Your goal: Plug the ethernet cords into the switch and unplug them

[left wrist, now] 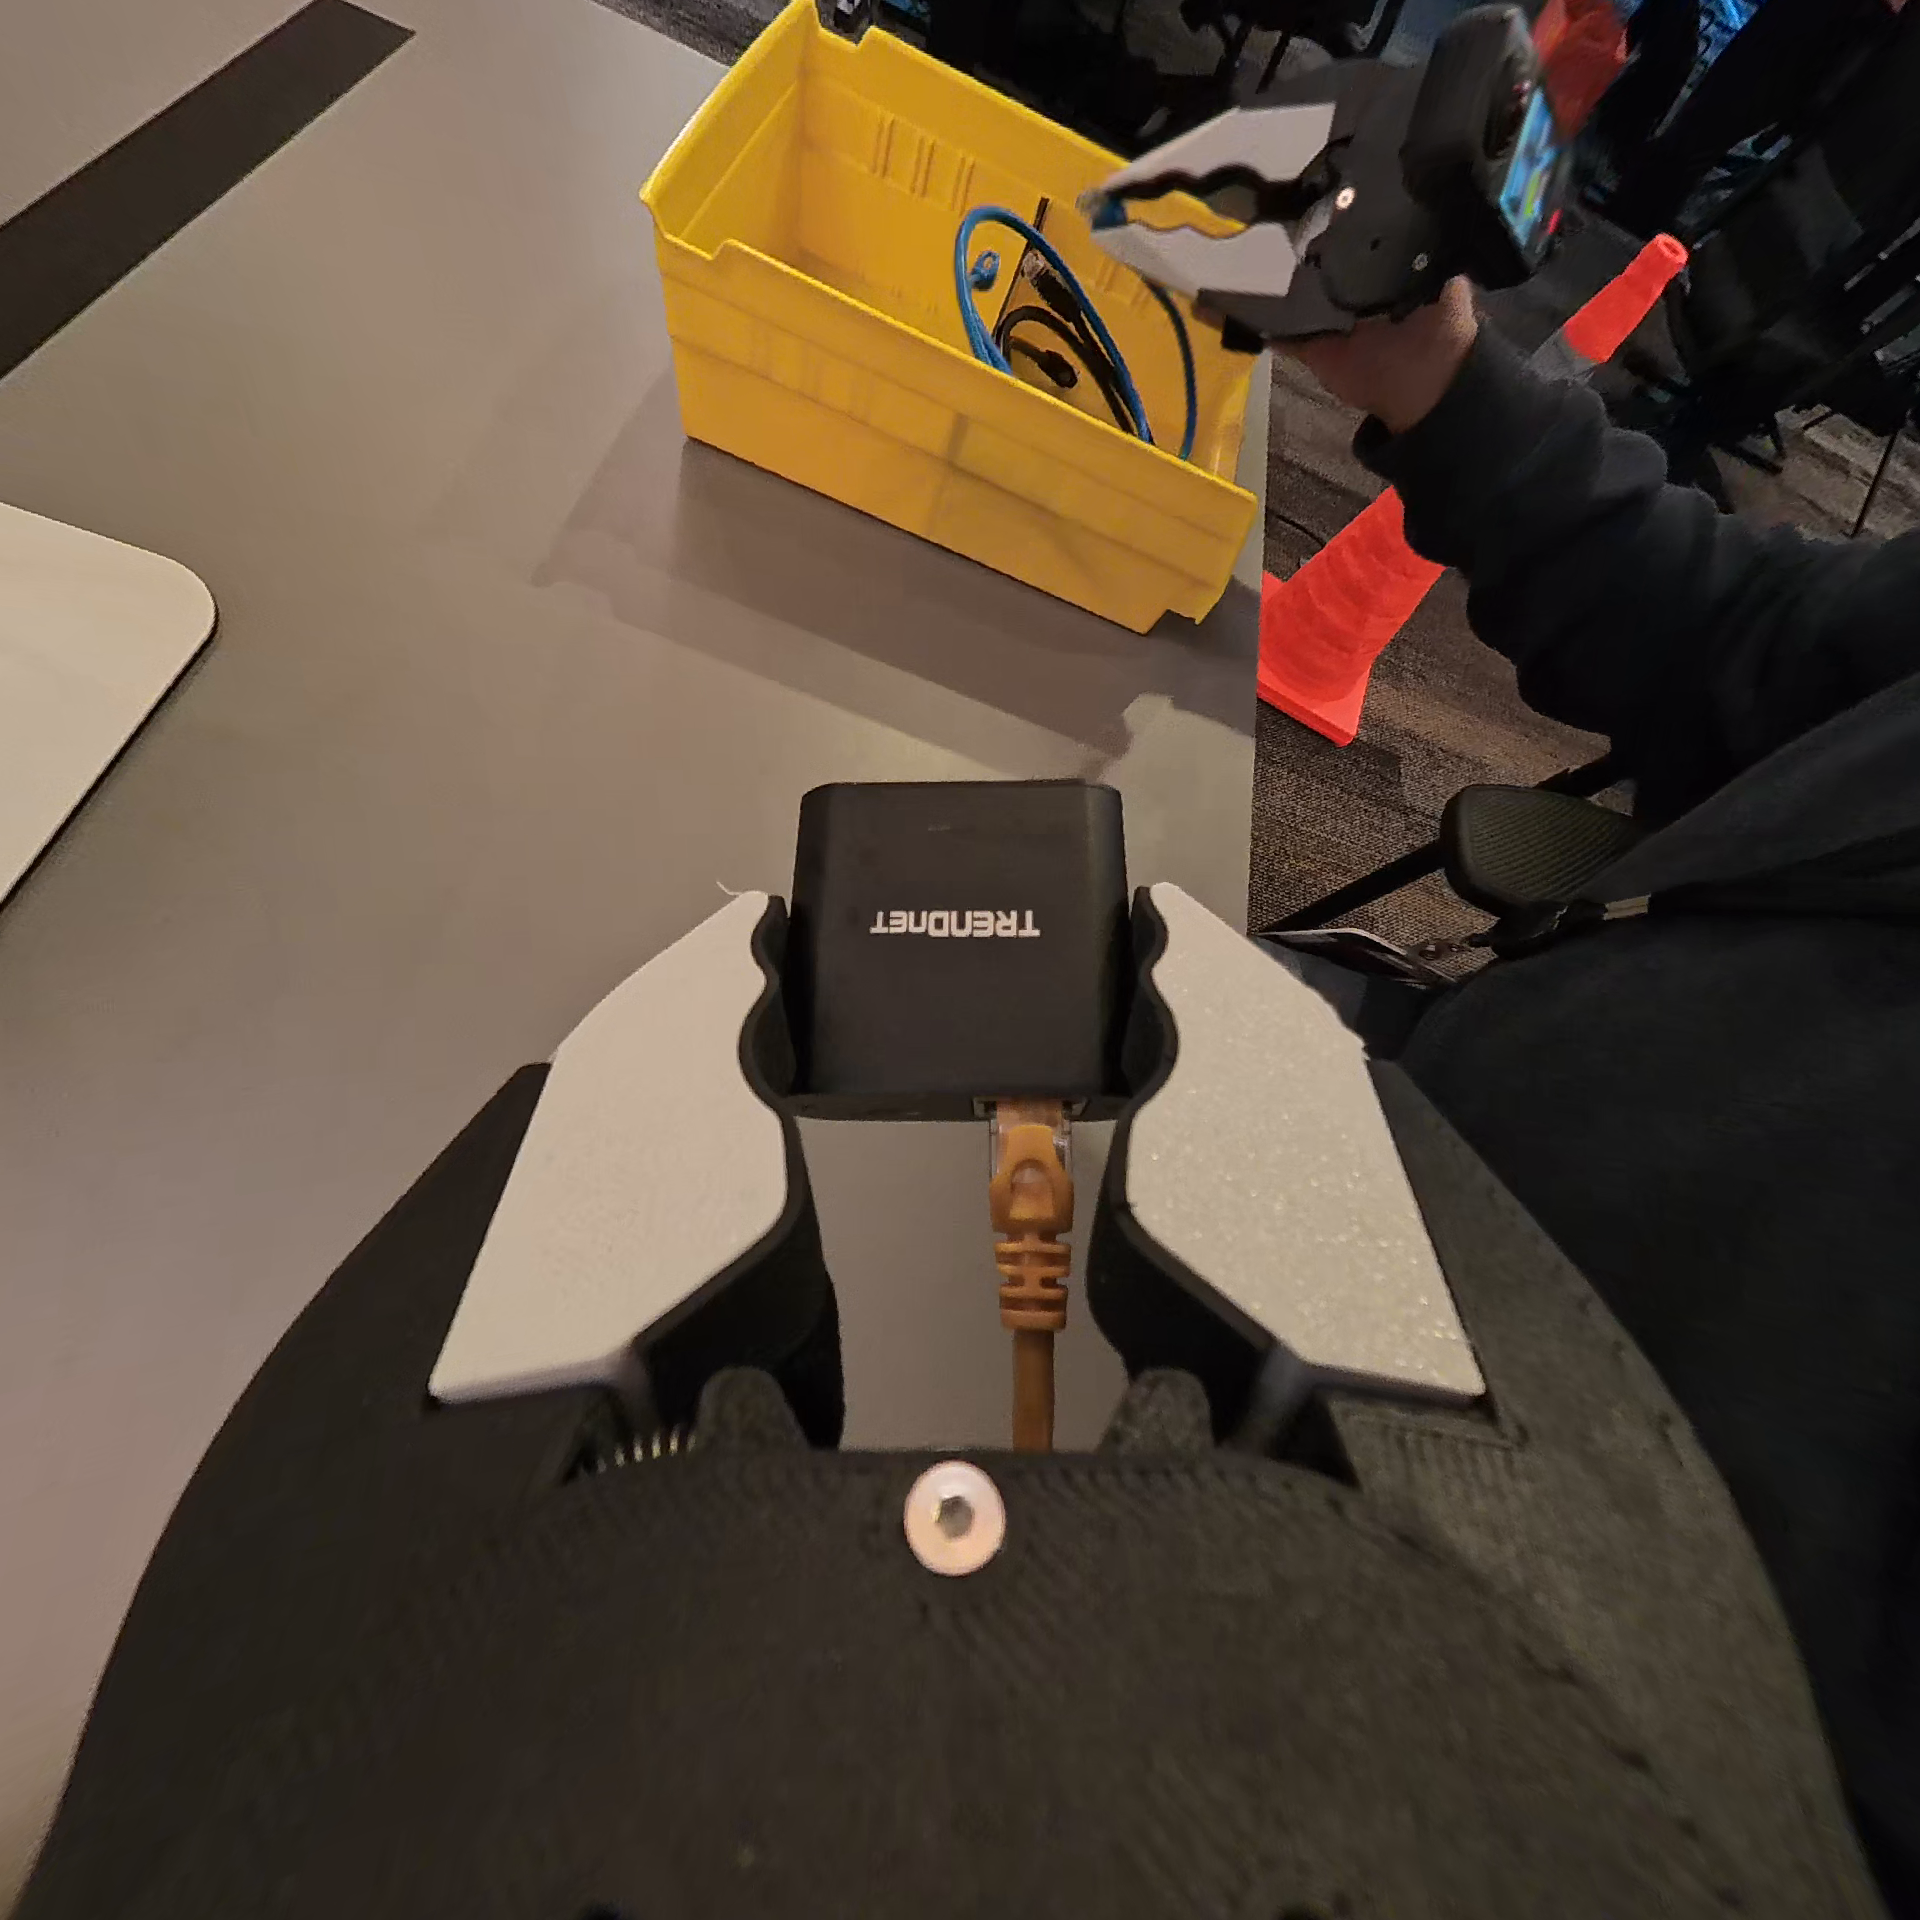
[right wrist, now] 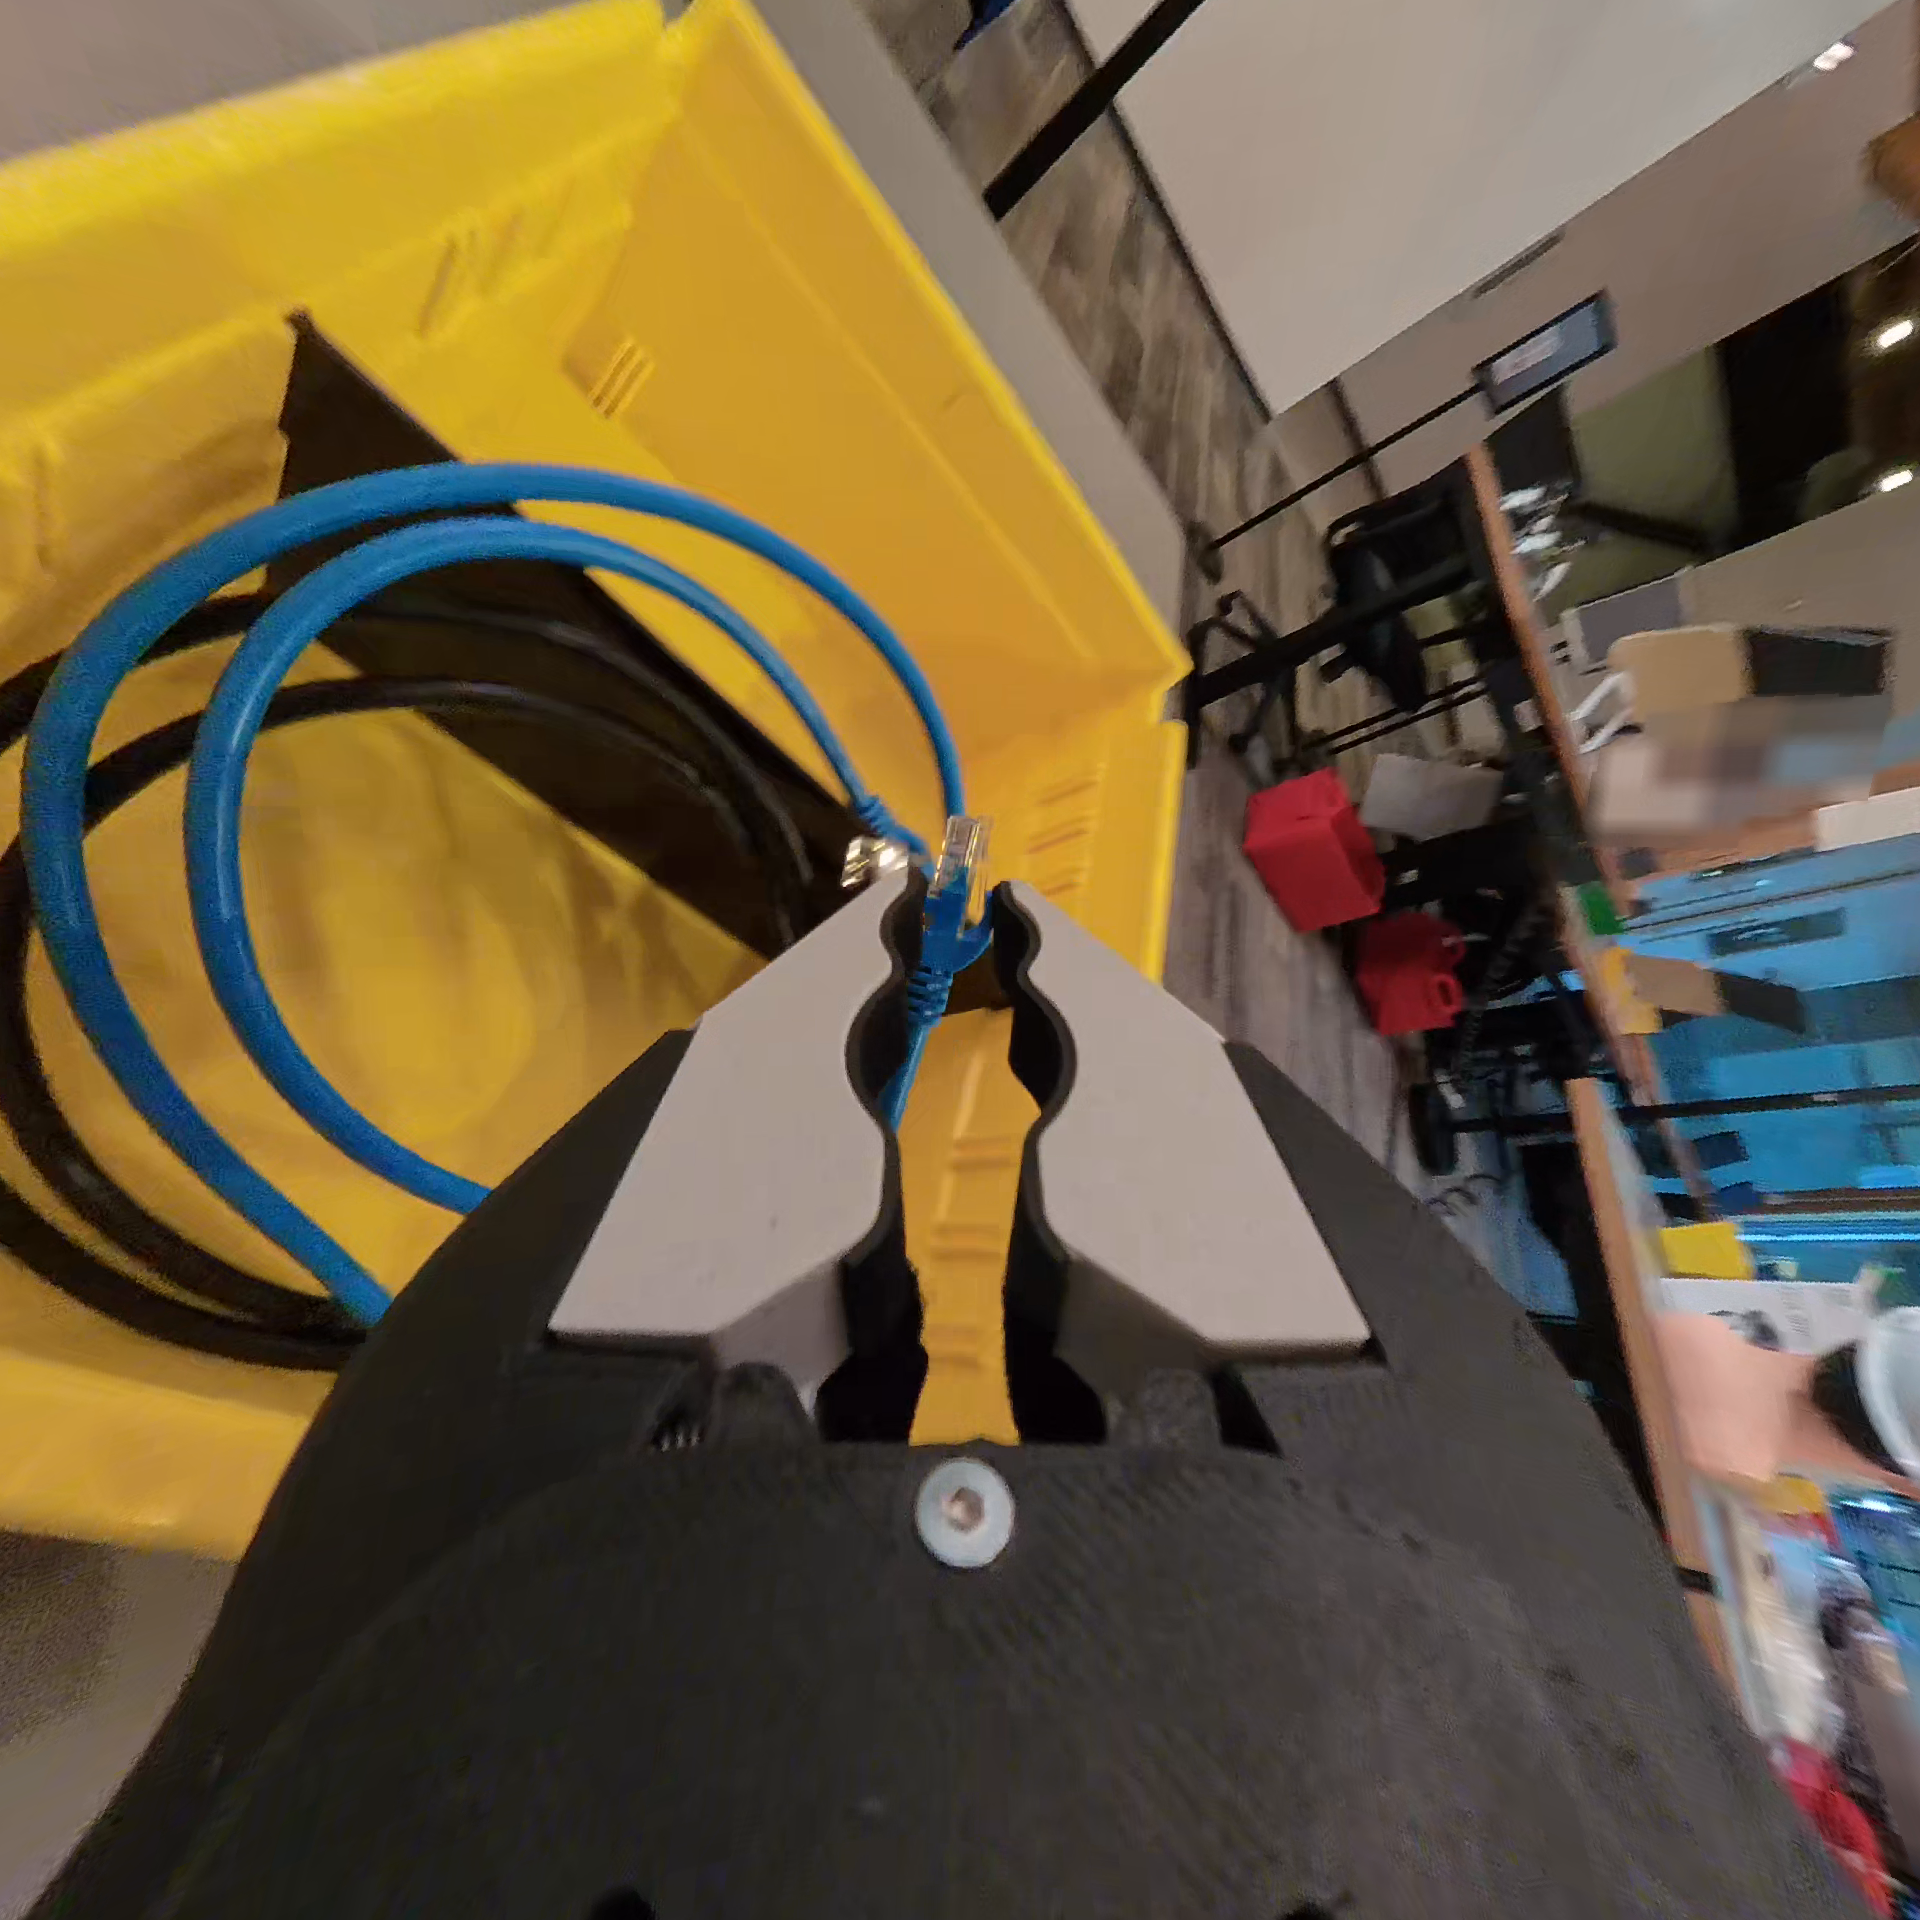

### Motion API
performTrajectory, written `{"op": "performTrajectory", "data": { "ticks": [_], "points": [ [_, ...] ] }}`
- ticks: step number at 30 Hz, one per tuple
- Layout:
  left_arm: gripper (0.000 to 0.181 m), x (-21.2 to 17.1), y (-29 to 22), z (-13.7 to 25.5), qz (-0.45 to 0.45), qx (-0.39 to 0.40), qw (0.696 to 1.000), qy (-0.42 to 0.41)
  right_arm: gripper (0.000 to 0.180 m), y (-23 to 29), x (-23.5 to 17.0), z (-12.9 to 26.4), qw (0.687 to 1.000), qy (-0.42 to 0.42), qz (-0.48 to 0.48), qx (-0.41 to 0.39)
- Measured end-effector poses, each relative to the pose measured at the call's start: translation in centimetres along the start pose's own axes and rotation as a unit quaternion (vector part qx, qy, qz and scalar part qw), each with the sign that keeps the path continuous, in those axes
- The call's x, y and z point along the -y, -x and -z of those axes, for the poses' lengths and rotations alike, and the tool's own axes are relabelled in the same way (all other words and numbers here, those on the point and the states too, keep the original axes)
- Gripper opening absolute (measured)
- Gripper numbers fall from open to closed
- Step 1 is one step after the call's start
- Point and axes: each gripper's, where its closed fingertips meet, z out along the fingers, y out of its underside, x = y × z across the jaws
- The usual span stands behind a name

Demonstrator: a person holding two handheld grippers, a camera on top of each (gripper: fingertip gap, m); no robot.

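My left gripper (left wrist: 954,914) is shut on the black switch (left wrist: 956,935), gripping its two sides on the grey table (left wrist: 416,727). An orange ethernet cord (left wrist: 1031,1236) is plugged into the switch's near face and runs back between my fingers. My right gripper (right wrist: 948,902) is shut on the plug end of a blue ethernet cord (right wrist: 951,914), over the yellow bin (right wrist: 779,416). The blue cord loops down into the bin beside a black cable (right wrist: 125,1236). In the left wrist view the right gripper (left wrist: 1117,213) hovers above the bin (left wrist: 935,447), and the blue cord (left wrist: 1091,322) hangs under it.
The table's right edge runs just past the switch and bin. Orange cones (left wrist: 1340,613) stand on the carpet beyond it. A pale board (left wrist: 83,665) lies at the table's left. A person's dark sleeve (left wrist: 1610,561) and a chair armrest (left wrist: 1538,842) are at the right. About 45 cm separates my left fingertips from my right.
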Motion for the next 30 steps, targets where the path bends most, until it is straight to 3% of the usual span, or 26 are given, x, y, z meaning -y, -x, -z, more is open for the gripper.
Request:
{"op": "performTrajectory", "data": {
  "ticks": [4,7,12,15,19,22,25,30],
  "points": [
    [0.062,-0.2,-0.1,-0.2,0.000,-0.001,1.000,0.003,0.014,2.3,-2.7,-1.1,0.997,0.062,0.012,0.046],
    [0.062,-0.2,0.0,-0.2,-0.001,0.001,1.000,0.003,0.028,3.1,-3.8,-0.3,0.988,0.112,-0.005,0.107],
    [0.062,-0.2,0.3,-0.3,0.003,0.003,1.000,-0.002,0.043,0.2,-1.8,2.0,0.992,0.089,-0.003,0.086],
    [0.062,0.1,0.7,-0.2,0.006,0.010,1.000,-0.017,0.044,-0.7,2.0,4.2,0.996,0.034,-0.005,0.077],
    [0.062,1.1,1.5,0.2,0.010,0.027,0.998,-0.051,0.041,4.0,12.4,8.6,0.981,-0.116,-0.011,0.156],
    [0.062,1.9,2.2,0.5,0.006,0.050,0.995,-0.082,0.042,10.8,21.0,12.2,0.936,-0.222,-0.041,0.272],
    [0.062,2.2,2.4,0.6,-0.023,0.085,0.992,-0.088,0.046,16.8,27.6,14.1,0.872,-0.266,-0.118,0.393],
    [0.062,1.8,2.9,0.2,-0.109,0.162,0.979,-0.058,0.048,19.6,33.8,11.8,0.755,-0.266,-0.291,0.524]
  ]
}}
